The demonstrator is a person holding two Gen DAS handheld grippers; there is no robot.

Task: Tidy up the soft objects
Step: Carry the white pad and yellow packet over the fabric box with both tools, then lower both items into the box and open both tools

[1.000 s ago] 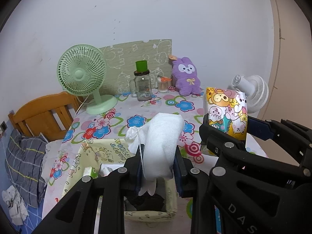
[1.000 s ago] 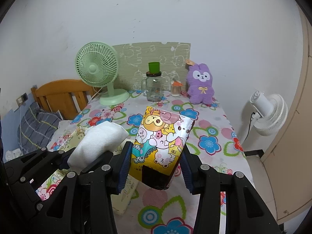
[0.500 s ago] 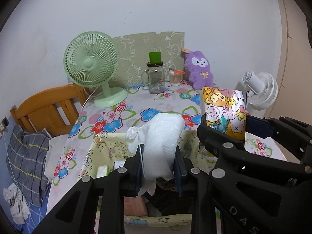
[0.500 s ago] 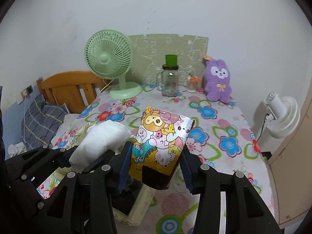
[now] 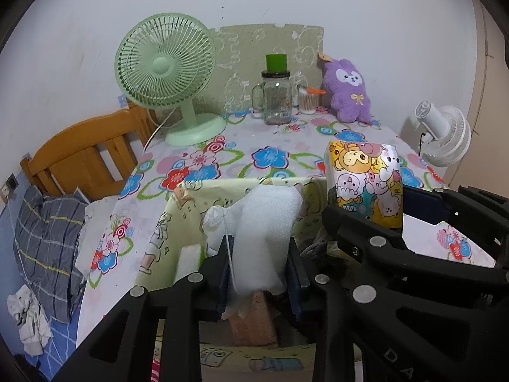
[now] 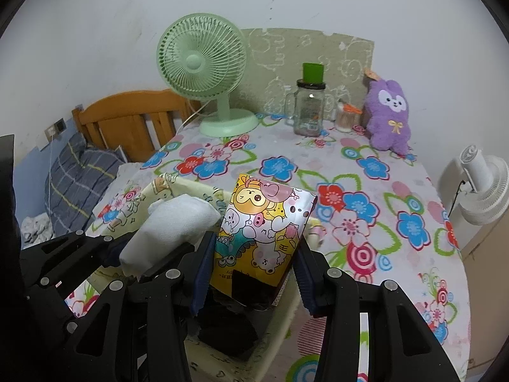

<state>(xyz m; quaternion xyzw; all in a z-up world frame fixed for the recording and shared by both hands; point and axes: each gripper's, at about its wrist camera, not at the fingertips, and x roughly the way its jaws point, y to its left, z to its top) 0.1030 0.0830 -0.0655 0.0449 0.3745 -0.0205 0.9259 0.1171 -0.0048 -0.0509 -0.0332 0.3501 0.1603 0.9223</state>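
Note:
My left gripper (image 5: 259,267) is shut on a white soft pouch (image 5: 257,238) with a knotted end and holds it over a cream fabric basket (image 5: 168,222). The pouch also shows in the right wrist view (image 6: 168,229). My right gripper (image 6: 254,273) is shut on a cartoon-print packet (image 6: 261,232), which also shows in the left wrist view (image 5: 366,178), over the same basket (image 6: 159,191). Dark and pink cloth items lie inside the basket. A purple plush rabbit (image 6: 389,116) sits at the table's far right.
On the flowered tablecloth (image 6: 366,191) stand a green fan (image 6: 206,76), a glass jar with a green lid (image 6: 310,105) and a small cup (image 6: 345,117). A wooden bed frame (image 6: 127,117) and pillow are at left, a white fan (image 6: 483,187) at right.
Both grippers have moved forward and down with their loads. The basket now lies directly under them and its inside shows.

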